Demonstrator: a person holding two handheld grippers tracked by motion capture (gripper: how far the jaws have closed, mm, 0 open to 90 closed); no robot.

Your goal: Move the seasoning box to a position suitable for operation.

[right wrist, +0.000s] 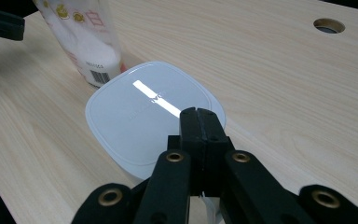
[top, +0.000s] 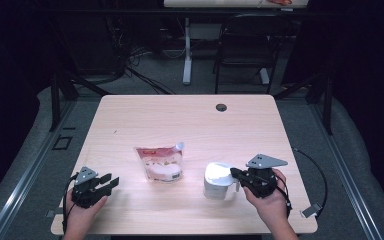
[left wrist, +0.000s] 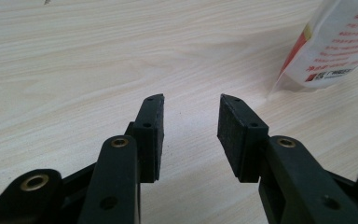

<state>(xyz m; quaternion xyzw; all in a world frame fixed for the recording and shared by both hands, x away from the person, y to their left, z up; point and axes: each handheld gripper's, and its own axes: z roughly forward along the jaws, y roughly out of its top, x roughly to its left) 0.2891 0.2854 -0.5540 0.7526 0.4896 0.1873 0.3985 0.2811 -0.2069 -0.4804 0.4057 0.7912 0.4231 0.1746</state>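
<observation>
1. While the right gripper (right wrist: 200, 116) has its jaws pressed together, nothing shows between the pads; it hangs at the near right edge of a white lidded container (right wrist: 151, 116), tips over the lid's rim. Whether they pinch a small tab at that rim I cannot tell.
2. From the high view, the right gripper (top: 236, 174) sits at the container (top: 217, 180), which stands upright on the near right part of the table (top: 190, 115), lid on.
3. Near the left front edge, the left gripper (top: 111, 181) is held low over bare wood with its jaws apart and nothing between them (left wrist: 190, 128); it points right, toward the pouch.
4. A stand-up pouch (top: 160, 162) with red print and a white filling stands left of the container and a little farther back, between the two grippers, apart from the left one. In the left gripper view its lower corner (left wrist: 335, 46) shows at the far right.
5. Done so far, as I judge it: little. The container looks closed and the pouch untouched and seemingly sealed.
6. Left to do, likely: get the lid off with the right hand, take up the pouch with the left, and bring the two together.
</observation>
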